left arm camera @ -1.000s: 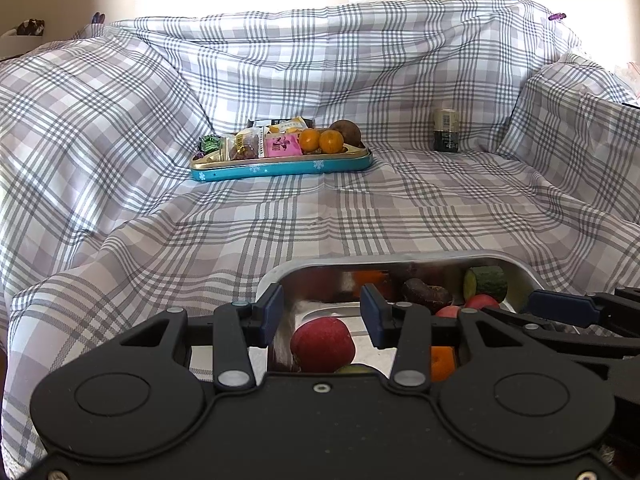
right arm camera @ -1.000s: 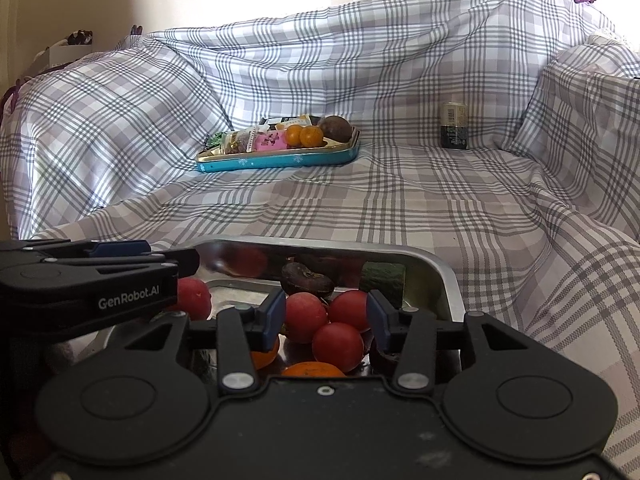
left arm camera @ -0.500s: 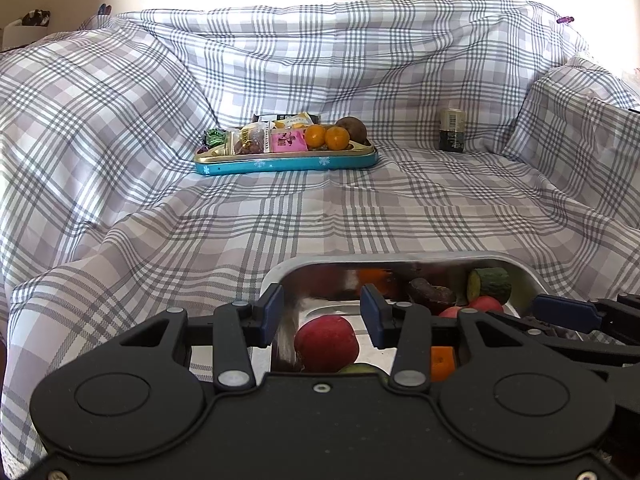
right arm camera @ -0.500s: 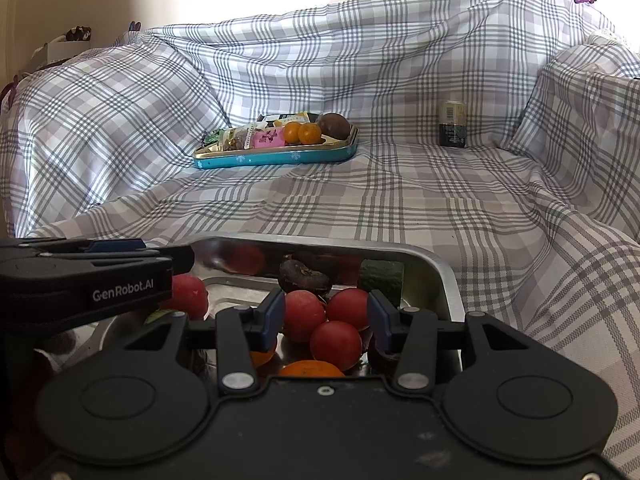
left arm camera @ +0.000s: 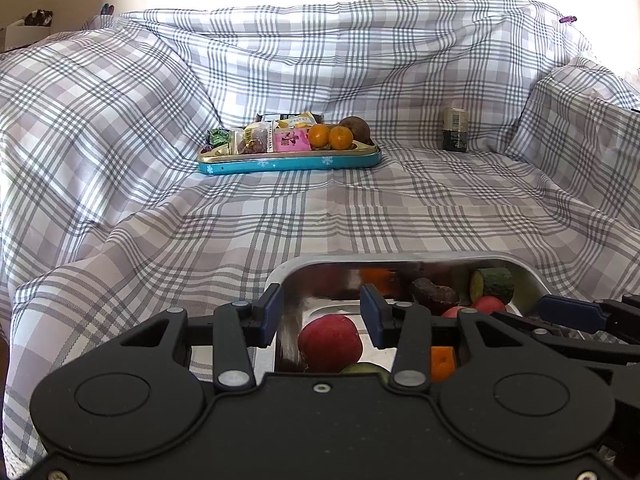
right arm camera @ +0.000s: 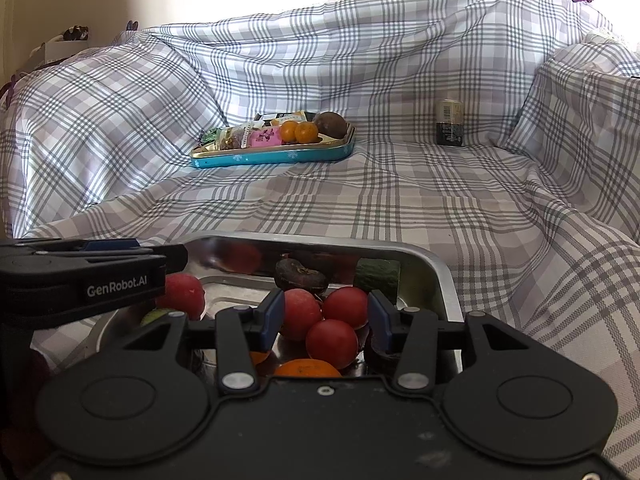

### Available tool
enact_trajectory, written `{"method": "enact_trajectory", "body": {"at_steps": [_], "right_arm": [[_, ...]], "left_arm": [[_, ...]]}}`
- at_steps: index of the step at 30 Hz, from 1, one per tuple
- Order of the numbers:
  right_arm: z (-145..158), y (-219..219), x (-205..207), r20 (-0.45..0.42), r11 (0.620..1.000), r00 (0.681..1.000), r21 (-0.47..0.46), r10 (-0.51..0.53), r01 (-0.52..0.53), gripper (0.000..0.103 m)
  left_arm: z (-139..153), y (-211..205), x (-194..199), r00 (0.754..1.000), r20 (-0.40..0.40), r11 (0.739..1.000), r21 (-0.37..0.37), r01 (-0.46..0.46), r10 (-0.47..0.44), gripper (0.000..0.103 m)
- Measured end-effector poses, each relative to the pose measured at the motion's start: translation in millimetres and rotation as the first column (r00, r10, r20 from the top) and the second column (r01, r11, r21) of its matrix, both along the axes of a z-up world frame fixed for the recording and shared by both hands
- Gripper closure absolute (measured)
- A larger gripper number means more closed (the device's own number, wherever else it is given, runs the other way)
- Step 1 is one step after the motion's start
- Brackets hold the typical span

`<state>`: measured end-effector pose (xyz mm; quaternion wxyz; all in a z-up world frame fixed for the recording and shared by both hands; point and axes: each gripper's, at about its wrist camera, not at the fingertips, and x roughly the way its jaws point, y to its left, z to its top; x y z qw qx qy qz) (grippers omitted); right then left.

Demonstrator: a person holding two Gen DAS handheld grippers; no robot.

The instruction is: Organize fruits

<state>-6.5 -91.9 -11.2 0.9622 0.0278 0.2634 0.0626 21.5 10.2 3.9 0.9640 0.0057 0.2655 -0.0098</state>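
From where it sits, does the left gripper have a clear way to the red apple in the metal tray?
Probably yes. The left gripper is open, and the red apple lies just beyond the gap between its fingers. Nothing stands between them, and the right gripper is off to the side over the tomatoes.

White "GenRobot.AI" lettering on the side of the left gripper [right arm camera: 132,250]; other labels unreadable.

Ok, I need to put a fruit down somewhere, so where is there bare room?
Bare checked cloth lies between the steel tray and the teal tray, and between the teal tray and the dark can. Both trays are crowded.
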Motion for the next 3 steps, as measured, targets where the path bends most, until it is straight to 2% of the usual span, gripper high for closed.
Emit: {"method": "enact_trajectory", "body": {"at_steps": [3], "right_arm": [[-0.1,0.7,-0.6,-0.006,1.000,1.000,-0.006,-0.007,0.007,0.054]], "left_arm": [[0.7,0.4,-1.0,1.000,0.002,1.000,0.000,-0.002,0.002,0.052]]}}
